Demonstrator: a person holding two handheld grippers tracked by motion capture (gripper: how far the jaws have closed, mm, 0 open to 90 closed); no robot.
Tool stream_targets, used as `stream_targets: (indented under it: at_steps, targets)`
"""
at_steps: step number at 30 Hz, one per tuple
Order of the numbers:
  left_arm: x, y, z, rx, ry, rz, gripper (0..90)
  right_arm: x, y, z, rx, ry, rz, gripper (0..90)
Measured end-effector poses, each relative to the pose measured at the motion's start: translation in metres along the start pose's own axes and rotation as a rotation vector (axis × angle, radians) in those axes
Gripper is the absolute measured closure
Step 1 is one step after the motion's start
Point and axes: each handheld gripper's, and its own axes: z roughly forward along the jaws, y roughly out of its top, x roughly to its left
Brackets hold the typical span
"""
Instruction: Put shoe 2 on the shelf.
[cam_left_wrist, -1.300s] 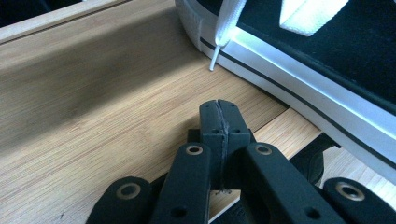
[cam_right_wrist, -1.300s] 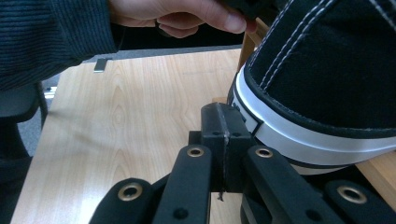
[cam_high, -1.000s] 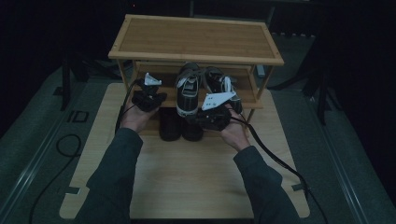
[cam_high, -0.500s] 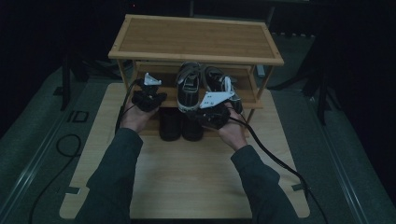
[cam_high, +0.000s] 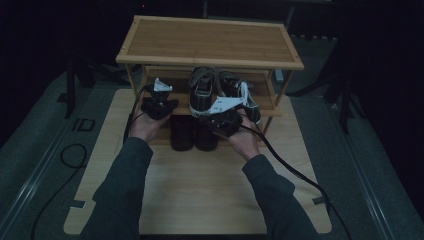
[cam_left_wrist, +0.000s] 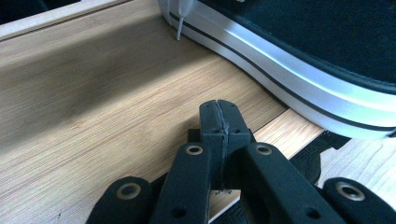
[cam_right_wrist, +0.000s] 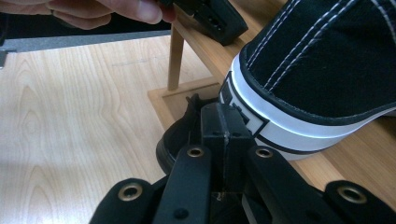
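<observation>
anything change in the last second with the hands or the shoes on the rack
Hardly anything. The right tool may have edged slightly toward the person, no more. Both tools stay shut with nothing between their jaws; nothing was gripped or released. The left tool stays at the middle shelf, the black-and-white sneakers on that shelf and the dark shoes below are unmoved.

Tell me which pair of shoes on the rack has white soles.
The sneakers on the middle shelf: black canvas with white striped soles. The pair on the bottom level, directly beneath them, is dark all over, with no white visible.
</observation>
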Motion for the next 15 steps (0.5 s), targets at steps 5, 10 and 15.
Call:
stream_targets:
  at_steps: [5,10,15]
  targets:
    - [-0.0002,-0.0003,0.0000,-0.002,-0.002,-0.001,90.0,-0.0004,0.0008,0.0027,0.008,-0.050,0.015,90.0]
    - [0.0003,-0.0007,-0.0001,-0.004,-0.002,0.000,90.0,0.0004,0.0023,0.0046,0.017,-0.068,0.021,90.0]
    - [0.0007,-0.0011,-0.0003,-0.007,-0.007,-0.002,90.0,0.0018,0.0025,0.0043,0.026,-0.086,0.026,90.0]
